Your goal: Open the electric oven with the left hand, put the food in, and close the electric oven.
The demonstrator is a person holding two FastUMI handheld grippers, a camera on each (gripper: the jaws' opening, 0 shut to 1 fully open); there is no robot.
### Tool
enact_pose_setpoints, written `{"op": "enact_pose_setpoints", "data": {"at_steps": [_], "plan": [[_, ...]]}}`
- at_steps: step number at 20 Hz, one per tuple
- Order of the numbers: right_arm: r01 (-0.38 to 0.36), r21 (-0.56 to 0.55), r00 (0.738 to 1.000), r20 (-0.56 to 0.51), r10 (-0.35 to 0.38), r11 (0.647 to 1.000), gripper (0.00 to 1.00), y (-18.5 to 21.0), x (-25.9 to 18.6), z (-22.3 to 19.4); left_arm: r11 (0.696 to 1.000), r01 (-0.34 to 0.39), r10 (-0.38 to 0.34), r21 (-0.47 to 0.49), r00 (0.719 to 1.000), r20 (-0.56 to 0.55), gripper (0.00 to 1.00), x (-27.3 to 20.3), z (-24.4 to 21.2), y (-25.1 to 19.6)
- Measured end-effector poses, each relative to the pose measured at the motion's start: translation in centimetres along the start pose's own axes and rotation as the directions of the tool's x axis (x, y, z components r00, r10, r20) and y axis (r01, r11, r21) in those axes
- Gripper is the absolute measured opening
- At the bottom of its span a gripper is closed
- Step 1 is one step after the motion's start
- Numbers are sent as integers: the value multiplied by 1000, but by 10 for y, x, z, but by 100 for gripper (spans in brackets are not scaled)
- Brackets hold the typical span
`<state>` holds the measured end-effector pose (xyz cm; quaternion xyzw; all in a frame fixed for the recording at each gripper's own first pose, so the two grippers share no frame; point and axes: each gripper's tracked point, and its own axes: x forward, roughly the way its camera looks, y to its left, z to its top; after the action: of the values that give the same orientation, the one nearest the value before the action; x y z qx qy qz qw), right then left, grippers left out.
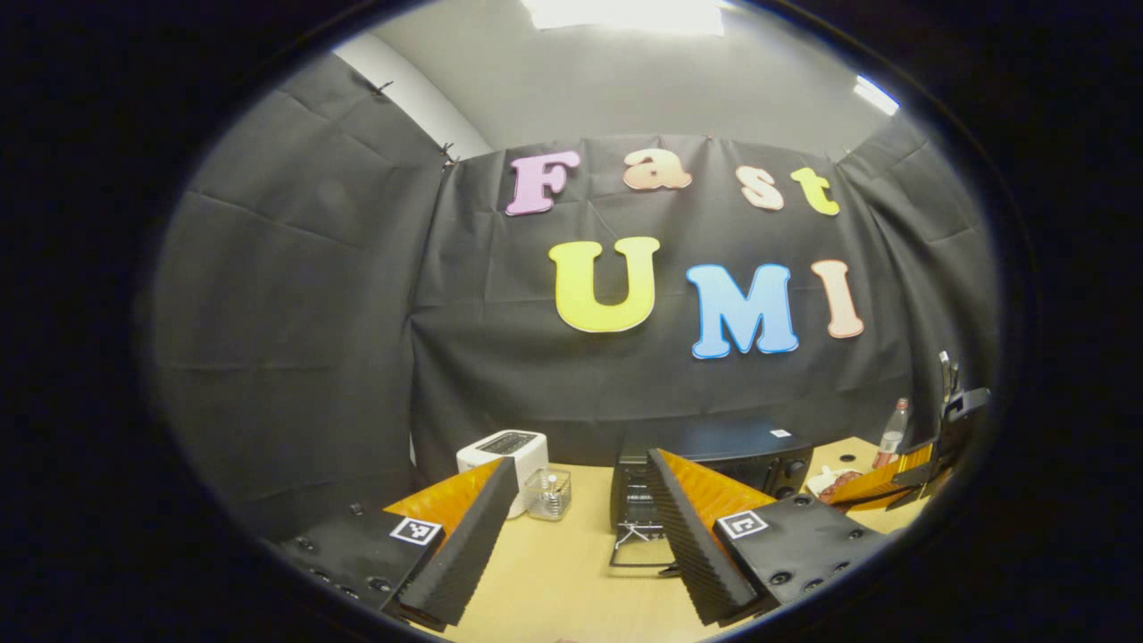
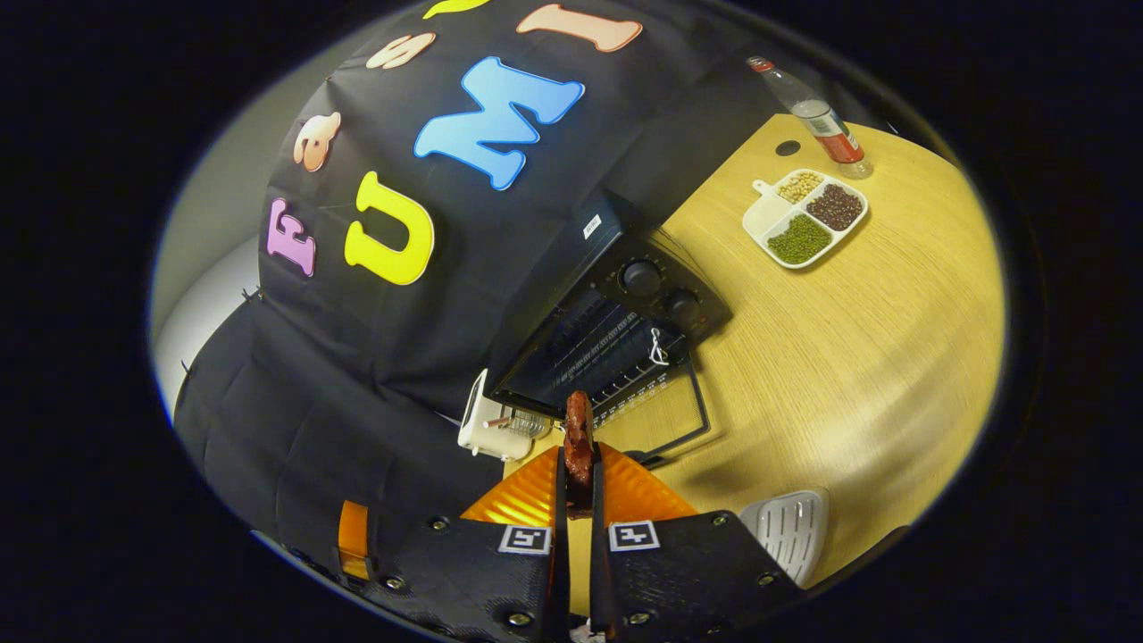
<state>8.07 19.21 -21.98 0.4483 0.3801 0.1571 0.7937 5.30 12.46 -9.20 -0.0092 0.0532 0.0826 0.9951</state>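
right gripper pinching food just before oven with door down — left gripper spread, idle; best kept level, fed straight onto rack.

white toaster, bottle, divided bean dish

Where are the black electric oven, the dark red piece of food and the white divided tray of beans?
Black electric oven (image 2: pixel 661 290): right gripper view, its knob panel.
Dark red piece of food (image 2: pixel 579 429): right gripper view, its upper half.
White divided tray of beans (image 2: pixel 766 214): right gripper view, its bare compartment.
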Motion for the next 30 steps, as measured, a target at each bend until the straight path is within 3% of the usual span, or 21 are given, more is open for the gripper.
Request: {"op": "enact_pose_setpoints", "data": {"at_steps": [3,4,10,19,23,29,30], "plan": [[1,-5,1000,18,-1,1000,9,6,28,4,1000,-3,4,11,1000,-10,100,12,-5,12],[2,-11,1000,24,-2,1000,10,7,37,6,1000,-5,6,17,1000,-11,91,18,-7,16],[-1,-16,999,49,2,1000,9,9,92,12,1000,-29,29,7,998,-50,100,44,-26,44],[-12,-23,994,110,15,1000,9,12,169,26,996,-81,85,40,991,-99,96,68,-47,84],[-7,-25,992,129,10,1000,9,9,193,22,994,-90,96,63,990,-107,100,75,-49,93],[12,-37,989,147,-7,999,9,-5,208,29,993,-93,102,74,987,-127,96,74,-56,99],[19,-47,987,158,-12,999,10,-6,209,30,993,-93,102,77,987,-125,100,74,-56,99]]}}
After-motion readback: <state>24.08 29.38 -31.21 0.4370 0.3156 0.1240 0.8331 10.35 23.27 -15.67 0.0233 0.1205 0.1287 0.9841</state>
